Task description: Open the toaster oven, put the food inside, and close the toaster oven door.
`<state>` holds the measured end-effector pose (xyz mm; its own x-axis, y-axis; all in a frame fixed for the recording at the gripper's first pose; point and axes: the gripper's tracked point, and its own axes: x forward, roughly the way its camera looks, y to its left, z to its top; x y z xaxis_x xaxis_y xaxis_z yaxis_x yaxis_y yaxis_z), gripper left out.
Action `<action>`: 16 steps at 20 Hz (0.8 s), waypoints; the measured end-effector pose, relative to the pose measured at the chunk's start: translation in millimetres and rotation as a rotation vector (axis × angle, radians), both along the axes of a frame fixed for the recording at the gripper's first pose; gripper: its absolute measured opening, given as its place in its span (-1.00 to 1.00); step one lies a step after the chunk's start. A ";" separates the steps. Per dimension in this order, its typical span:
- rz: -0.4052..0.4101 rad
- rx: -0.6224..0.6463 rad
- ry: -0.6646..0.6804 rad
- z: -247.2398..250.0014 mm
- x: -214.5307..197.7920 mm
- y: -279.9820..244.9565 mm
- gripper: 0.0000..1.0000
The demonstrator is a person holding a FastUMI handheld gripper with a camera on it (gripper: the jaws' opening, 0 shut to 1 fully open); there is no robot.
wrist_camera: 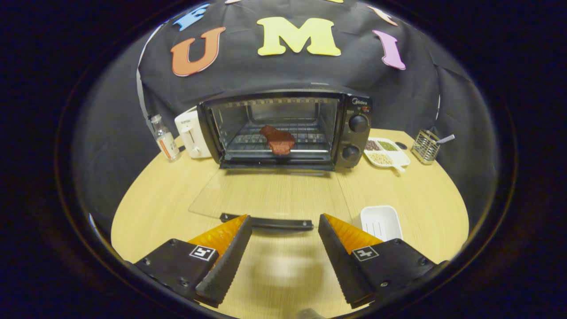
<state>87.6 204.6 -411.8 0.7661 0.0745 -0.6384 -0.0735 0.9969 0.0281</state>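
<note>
Black toaster oven (283,130) standing at the far side of the pale wooden round table (425,199), cavity facing the gripper. Clear glass oven door (270,192) dropped fully open and lying flat toward the near side, likely so the rack could be reached without obstruction. Long black door handle (266,221) at the door's near edge, just ahead of the fingertips and spanning the gap between them. Reddish-brown slab of food (278,139), meat-like, already resting on the wire rack (252,141) inside the cavity, toward the rack's front and roughly centred. Judged from that: food step done, door closing left.

Gripper (284,223) low over the table on the near side, pointing straight at the oven, level, centred on the handle. Jaws wide apart, nothing between them, no contact with the handle visible. Such a pose probably suited to sliding under or around the handle to lift the door.

White rectangular empty tray (381,221) just right of the right finger, near the door's right corner, possibly the food's former dish. White pop-up toaster (191,135) and small clear glass bottle with orange label (165,139) left of the oven. White divided dish of grains (384,153) and wire utensil holder (425,145) to its right, well clear of the door's swing.
</note>
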 end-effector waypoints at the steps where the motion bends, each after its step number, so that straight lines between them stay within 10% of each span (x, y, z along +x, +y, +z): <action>1: 0.006 -0.005 0.020 -8.0 -7.0 0.3 0.93; 16: -0.001 -0.036 0.092 -64.1 6.1 15.4 0.94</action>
